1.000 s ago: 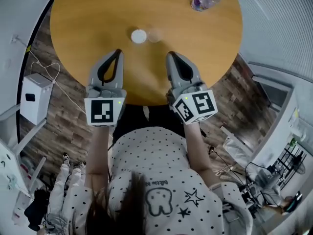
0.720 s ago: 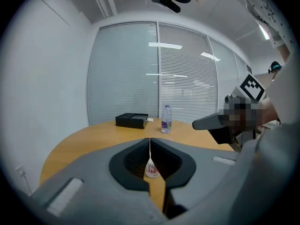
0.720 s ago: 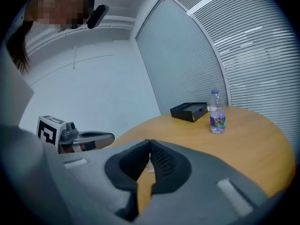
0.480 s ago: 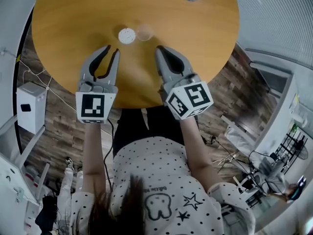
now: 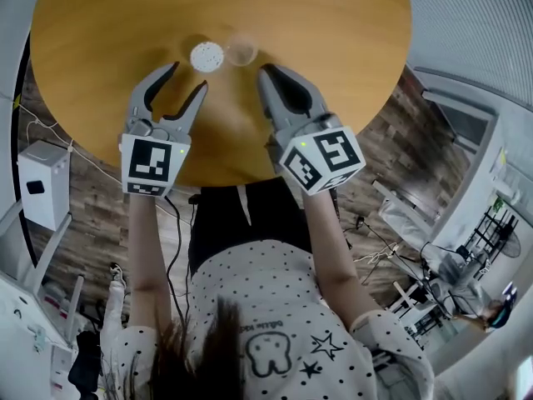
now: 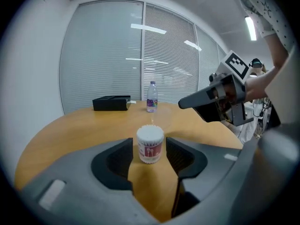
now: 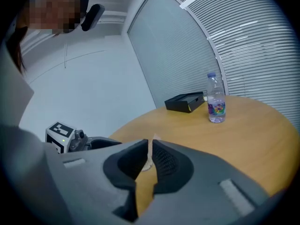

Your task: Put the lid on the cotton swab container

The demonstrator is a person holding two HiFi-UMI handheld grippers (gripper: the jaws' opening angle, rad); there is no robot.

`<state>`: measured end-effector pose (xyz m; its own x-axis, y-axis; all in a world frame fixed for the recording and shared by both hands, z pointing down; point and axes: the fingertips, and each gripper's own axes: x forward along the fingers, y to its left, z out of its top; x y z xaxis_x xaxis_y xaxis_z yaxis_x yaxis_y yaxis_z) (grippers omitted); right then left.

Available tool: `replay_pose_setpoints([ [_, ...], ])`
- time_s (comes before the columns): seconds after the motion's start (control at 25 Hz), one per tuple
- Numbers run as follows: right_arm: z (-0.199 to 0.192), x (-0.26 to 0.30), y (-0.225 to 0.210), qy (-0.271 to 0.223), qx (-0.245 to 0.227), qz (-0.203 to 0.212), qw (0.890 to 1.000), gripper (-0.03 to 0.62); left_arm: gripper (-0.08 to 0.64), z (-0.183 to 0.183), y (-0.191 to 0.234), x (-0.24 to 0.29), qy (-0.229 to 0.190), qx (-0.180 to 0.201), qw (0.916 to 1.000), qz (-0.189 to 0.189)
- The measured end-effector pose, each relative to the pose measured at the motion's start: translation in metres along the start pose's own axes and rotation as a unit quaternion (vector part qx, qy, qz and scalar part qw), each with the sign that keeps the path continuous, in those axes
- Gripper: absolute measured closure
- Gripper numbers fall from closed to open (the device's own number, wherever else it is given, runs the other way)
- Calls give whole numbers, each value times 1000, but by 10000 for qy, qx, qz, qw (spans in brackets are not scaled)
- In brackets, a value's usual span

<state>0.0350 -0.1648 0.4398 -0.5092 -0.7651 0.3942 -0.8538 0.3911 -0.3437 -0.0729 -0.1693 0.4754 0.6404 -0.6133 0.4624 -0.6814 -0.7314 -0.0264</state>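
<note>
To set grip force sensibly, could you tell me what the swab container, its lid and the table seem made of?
The swab container looks like thin clear plastic with a red printed label; white swab tips show at its open top. The lid is see-through, probably plastic: the tabletop shows through it. The table looks like wood or wood-look laminate, smooth, faint grain.
</note>
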Motion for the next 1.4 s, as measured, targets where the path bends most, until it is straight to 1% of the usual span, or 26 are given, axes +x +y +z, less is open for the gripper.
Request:
replay_pose_setpoints([
  [0.16, -2, 4, -5, -23, 155, -46, 9999, 558, 305, -11, -1, 14, 159, 181, 9994, -232],
  [0.32, -3, 6, -11, -66, 375, -55, 9993, 545, 291, -19, -2, 27, 283, 211, 9989, -317],
  [0.44, -5, 9, -13, -45, 413, -74, 9991, 543, 290, -24, -3, 34, 336, 302, 9982, -392],
  [0.6, -10, 11, -11, 11, 436, -61, 9990, 540, 290, -21, -4, 40, 231, 390, 9981, -424],
  [0.88, -16, 13, -13, 50, 491, -71, 9988, 529, 291, -19, -7, 52, 133, 394, 9980, -478],
  [1.08, -15, 13, -13, -11, 631, -23, 9980, 509, 295, -17, -6, 57, 58, 359, 9981, -488],
  [1.4, -9, 11, -14, -181, 767, 89, 9968, 499, 304, -16, -9, 57, 38, 323, 9984, -473],
])
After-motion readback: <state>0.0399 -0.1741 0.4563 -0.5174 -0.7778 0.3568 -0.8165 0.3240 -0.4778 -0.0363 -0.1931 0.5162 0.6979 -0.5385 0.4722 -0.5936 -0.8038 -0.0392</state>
